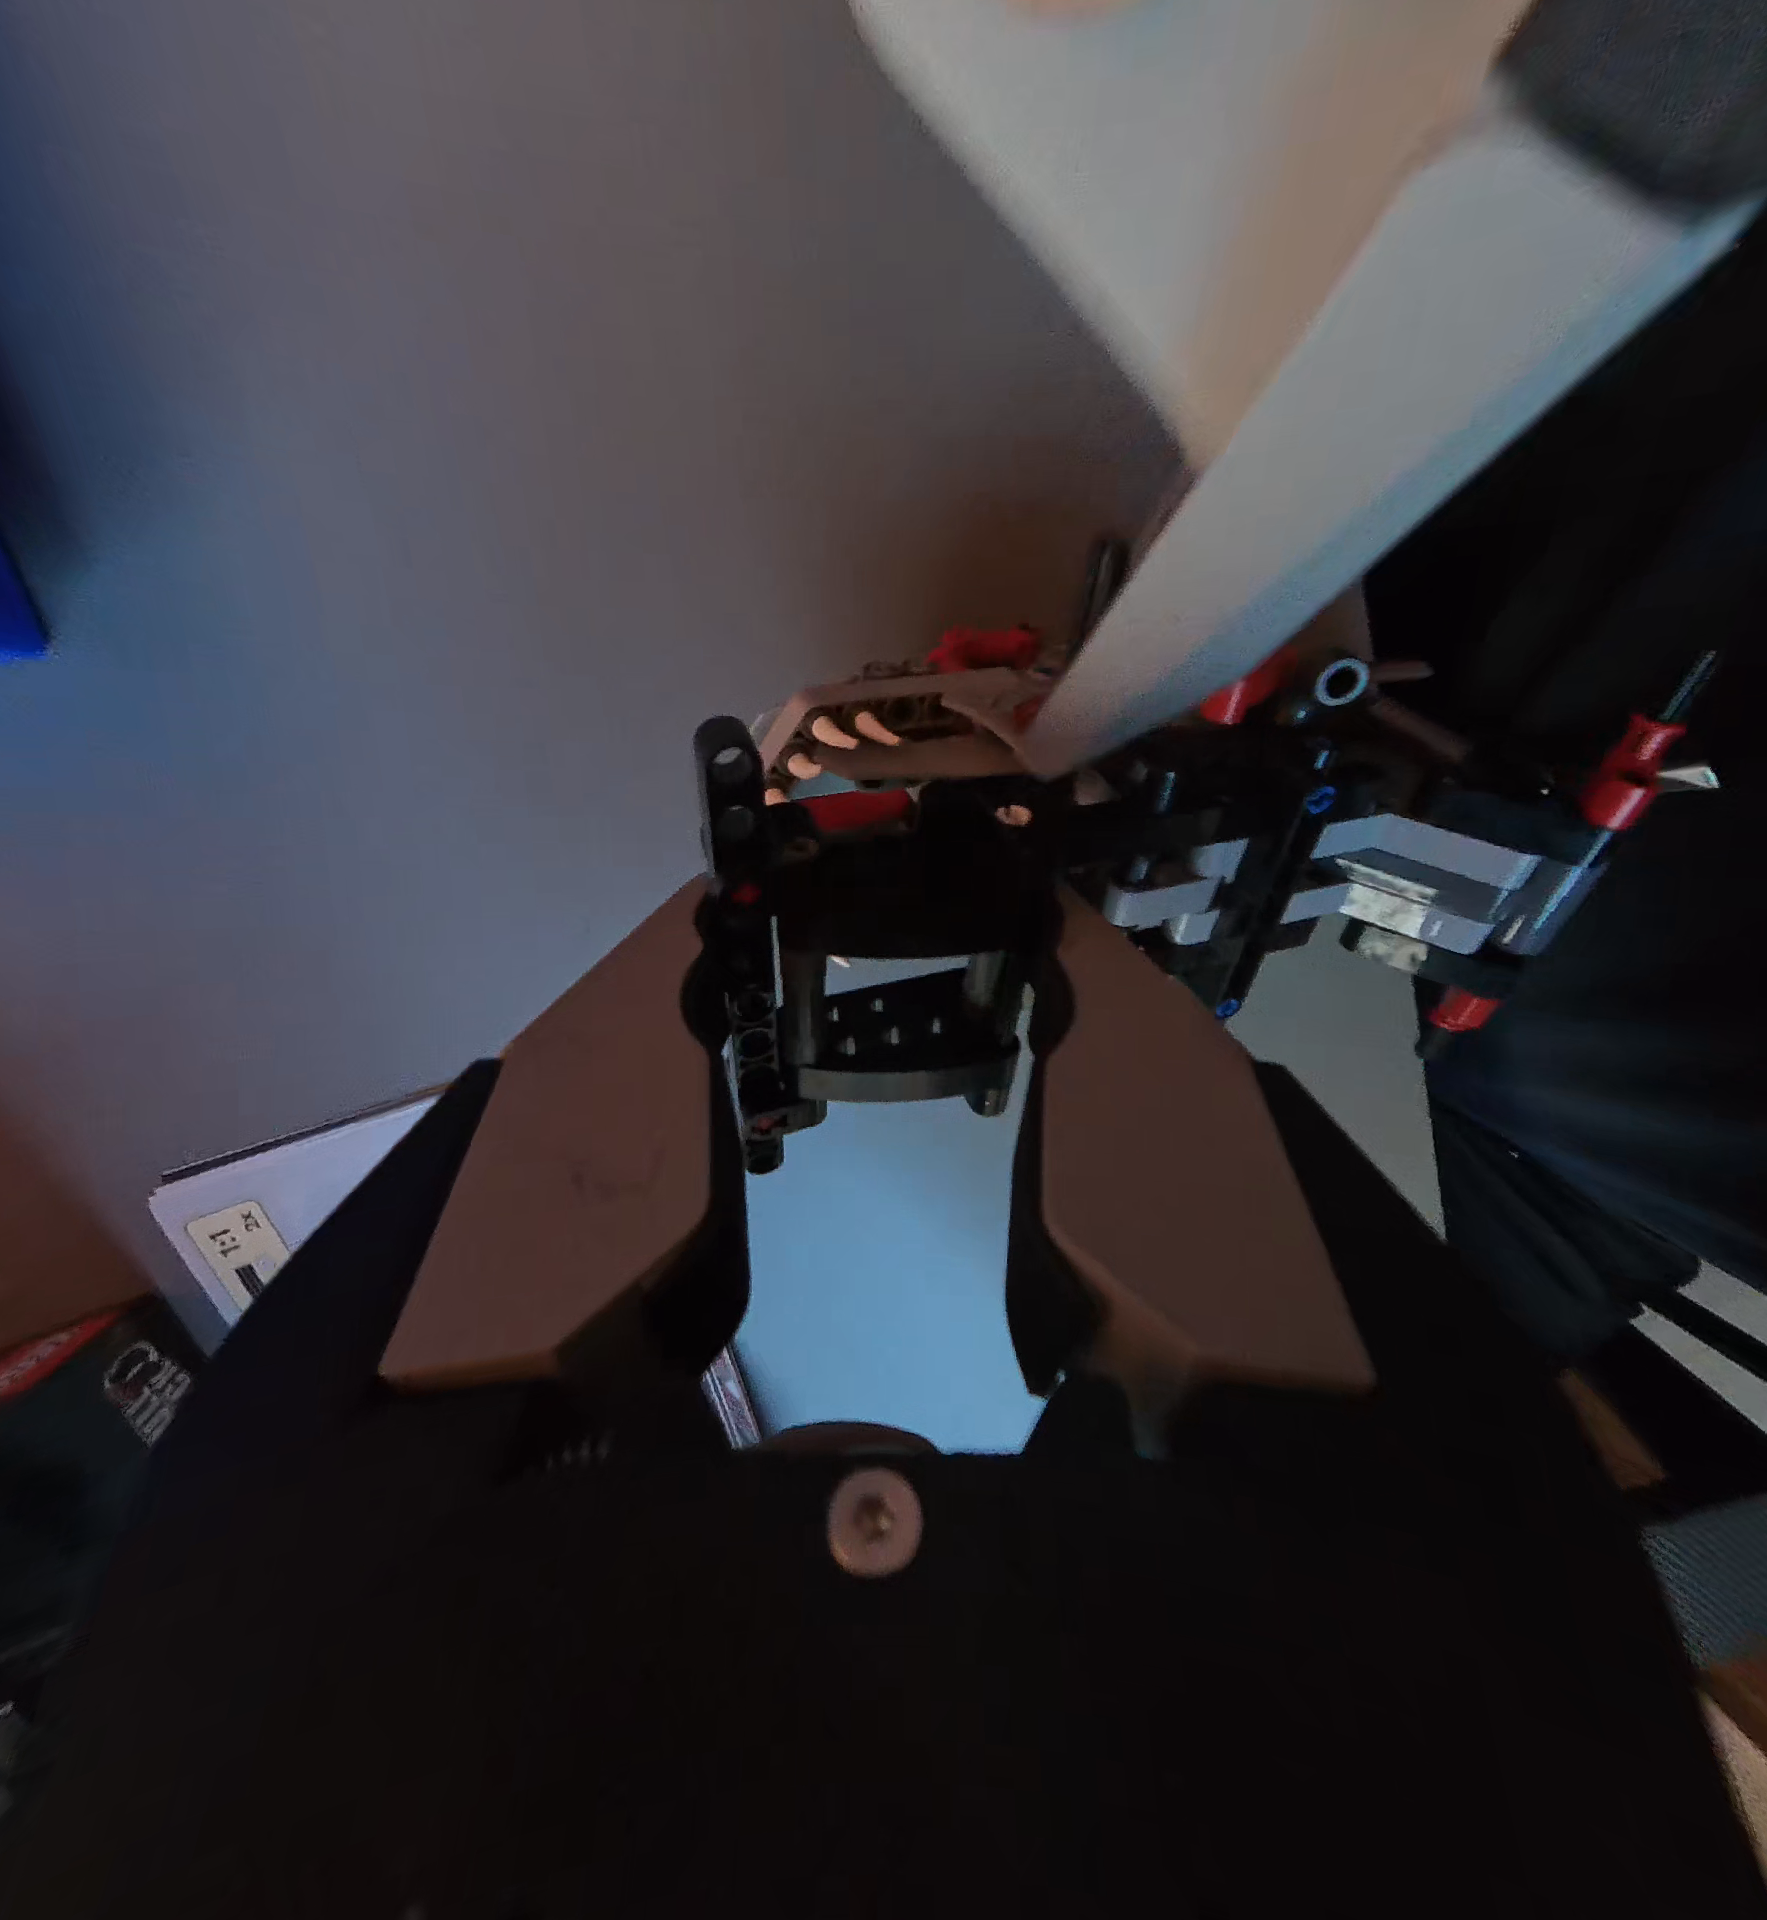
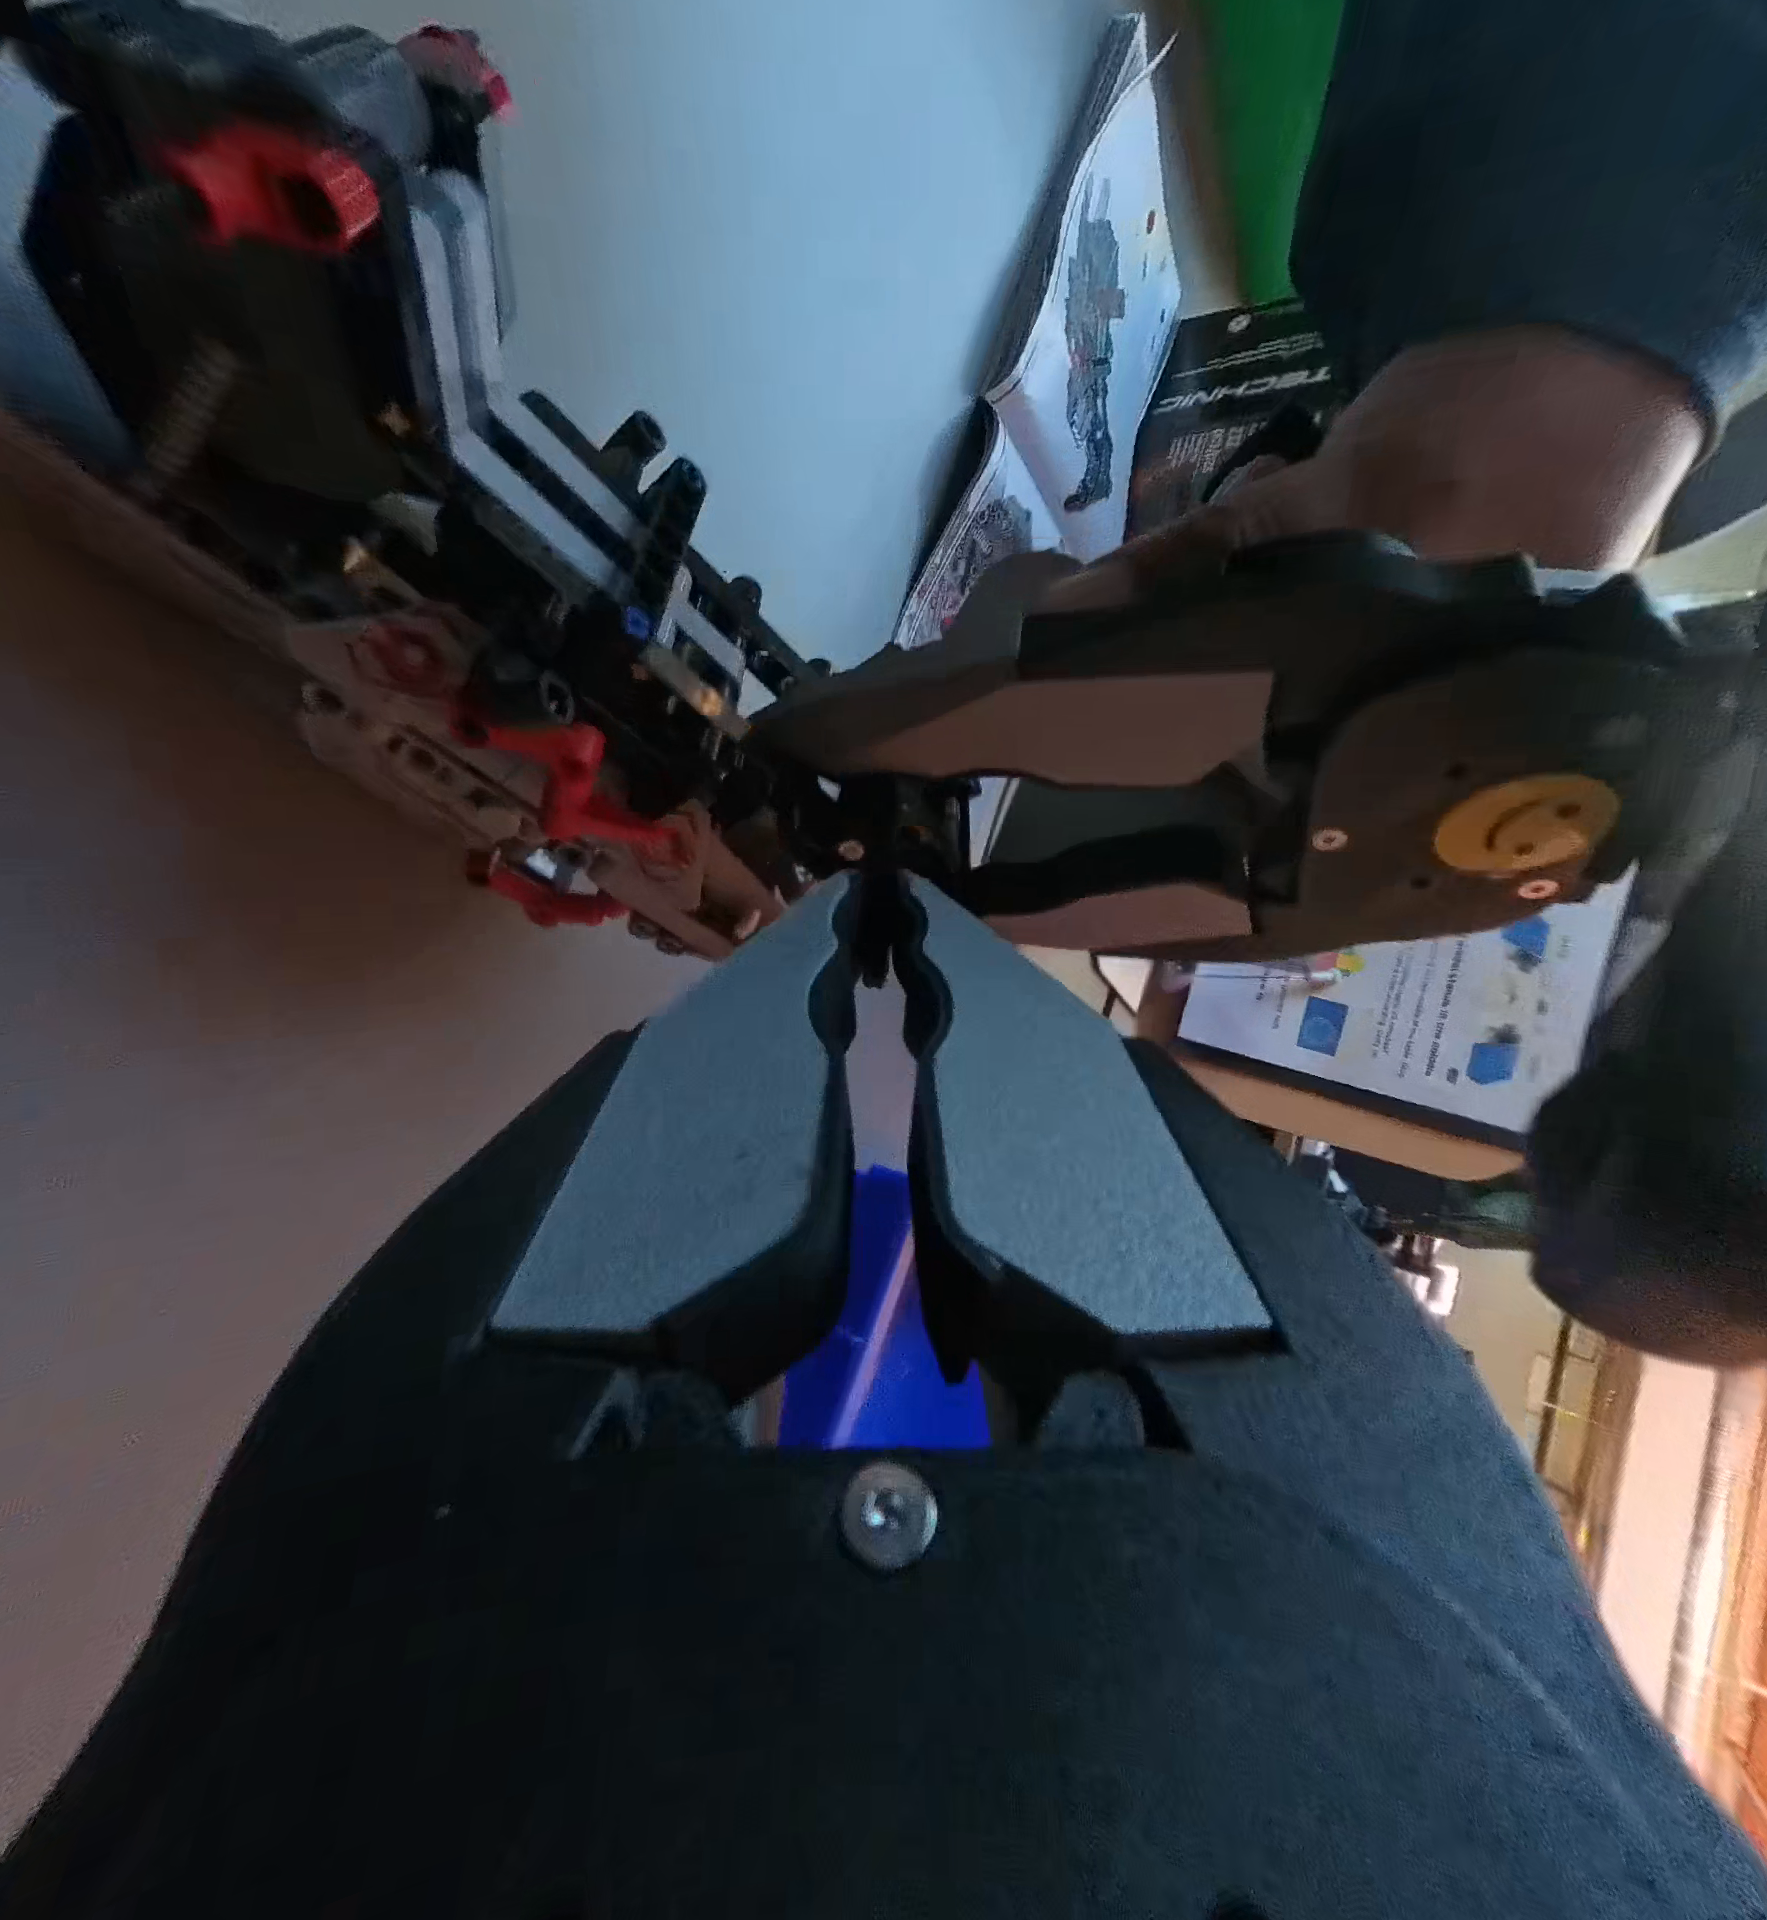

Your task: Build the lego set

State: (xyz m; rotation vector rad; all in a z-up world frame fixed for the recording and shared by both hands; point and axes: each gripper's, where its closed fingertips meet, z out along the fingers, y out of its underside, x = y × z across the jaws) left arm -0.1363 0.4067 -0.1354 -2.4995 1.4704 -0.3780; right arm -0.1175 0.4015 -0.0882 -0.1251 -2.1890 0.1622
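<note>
We hold the part-built Technic model (image 1: 1118, 831) in the air, many beams and red connectors (image 2: 567, 790) already joined. Our left gripper (image 1: 879, 966) clamps its black frame; our right gripper (image 2: 874, 935) pinches a small black piece against it. Much seems left.

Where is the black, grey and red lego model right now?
The black, grey and red lego model is off the table, clamped at its black end in the left gripper; in the right wrist view it stretches to upper left, beyond the right gripper.
</note>
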